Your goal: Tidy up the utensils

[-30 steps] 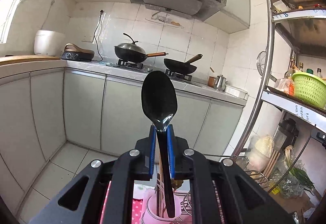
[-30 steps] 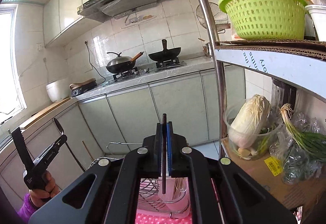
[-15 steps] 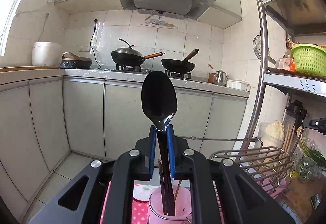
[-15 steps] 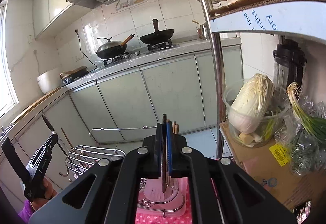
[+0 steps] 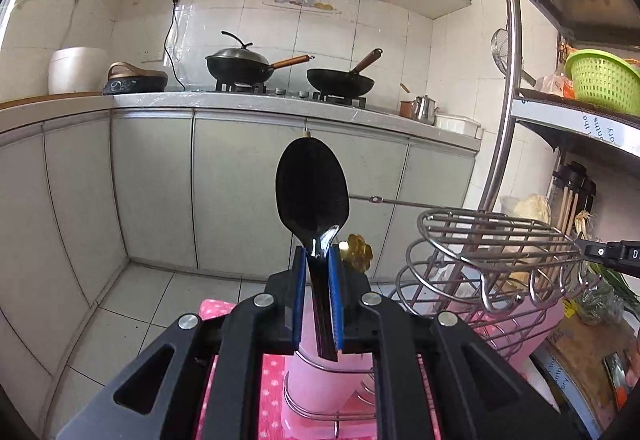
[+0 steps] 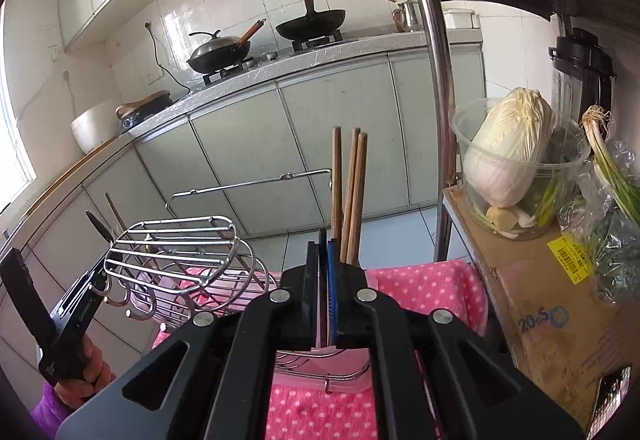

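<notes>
My left tongs [image 5: 316, 260] are squeezing the neck of a black spoon [image 5: 312, 196]. The spoon stands straight up, with its bowl above the blue pads [image 5: 298, 296]. Its handle points down at a pink cup [image 5: 320, 380] that sits inside a wire rack [image 5: 480, 240]. I cannot tell if the handle tip is inside the cup.

My right tongs [image 6: 323, 252] are pinched almost shut on something thin and dark [image 6: 322, 240]. I think it is a utensil seen from its edge, but it is too thin to be sure. Just behind them, three wooden chopsticks [image 6: 350, 192] stand up from the rack [image 6: 180, 248].

The rack rests on a pink dotted cloth [image 6: 420, 292]. To the right, a cabbage [image 6: 508, 148] sits in a clear tub on a shelf. Far back, two black pans [image 5: 240, 62] sit on the stove.
</notes>
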{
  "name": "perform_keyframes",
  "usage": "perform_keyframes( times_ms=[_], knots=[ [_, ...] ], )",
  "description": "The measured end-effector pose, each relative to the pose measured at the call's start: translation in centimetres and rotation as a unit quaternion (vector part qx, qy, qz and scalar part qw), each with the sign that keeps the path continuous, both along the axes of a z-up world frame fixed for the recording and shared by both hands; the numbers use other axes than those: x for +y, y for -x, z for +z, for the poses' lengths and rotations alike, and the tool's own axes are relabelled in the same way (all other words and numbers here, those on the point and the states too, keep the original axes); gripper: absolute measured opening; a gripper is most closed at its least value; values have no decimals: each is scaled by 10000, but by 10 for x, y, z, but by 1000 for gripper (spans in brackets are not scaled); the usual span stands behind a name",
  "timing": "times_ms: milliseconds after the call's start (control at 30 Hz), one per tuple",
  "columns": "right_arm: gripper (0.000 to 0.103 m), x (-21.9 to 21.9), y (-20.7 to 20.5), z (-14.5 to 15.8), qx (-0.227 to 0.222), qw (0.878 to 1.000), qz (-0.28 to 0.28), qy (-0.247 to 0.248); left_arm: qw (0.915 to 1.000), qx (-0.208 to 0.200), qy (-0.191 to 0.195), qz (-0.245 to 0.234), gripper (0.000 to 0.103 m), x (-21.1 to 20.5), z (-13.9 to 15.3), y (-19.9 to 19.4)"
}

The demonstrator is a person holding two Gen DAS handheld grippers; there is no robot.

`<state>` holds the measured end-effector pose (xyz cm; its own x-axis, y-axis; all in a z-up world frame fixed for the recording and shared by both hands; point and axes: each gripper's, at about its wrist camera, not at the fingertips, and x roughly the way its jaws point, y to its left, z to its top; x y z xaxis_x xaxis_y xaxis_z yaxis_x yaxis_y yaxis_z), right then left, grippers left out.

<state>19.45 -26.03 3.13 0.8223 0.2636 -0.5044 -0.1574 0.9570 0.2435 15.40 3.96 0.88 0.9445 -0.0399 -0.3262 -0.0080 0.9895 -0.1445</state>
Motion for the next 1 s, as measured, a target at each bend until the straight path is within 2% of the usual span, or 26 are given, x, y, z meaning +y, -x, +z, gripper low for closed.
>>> perform_keyframes(
  times_ms=[333, 433, 533, 600, 1000],
  knots=[
    [5, 18, -2, -10, 225, 9994, 149, 210, 9982, 548, -153, -184, 11, -7, -13, -9],
    [6, 18, -3, -10, 276, 9992, 180, 217, 9971, 715, -60, -270, 13, -6, -15, -13],
    [16, 18, -2, -8, 336, 9990, 240, 174, 9960, 817, 214, -274, 17, 2, -15, -14],
    [29, 17, 0, -7, 300, 9991, 270, 135, 9951, 857, 391, -294, 20, 8, -14, -12],
    [41, 15, 38, 0, -1, 9997, 246, -37, 9952, 703, 571, -383, 30, 10, 7, 19]
  ],
)
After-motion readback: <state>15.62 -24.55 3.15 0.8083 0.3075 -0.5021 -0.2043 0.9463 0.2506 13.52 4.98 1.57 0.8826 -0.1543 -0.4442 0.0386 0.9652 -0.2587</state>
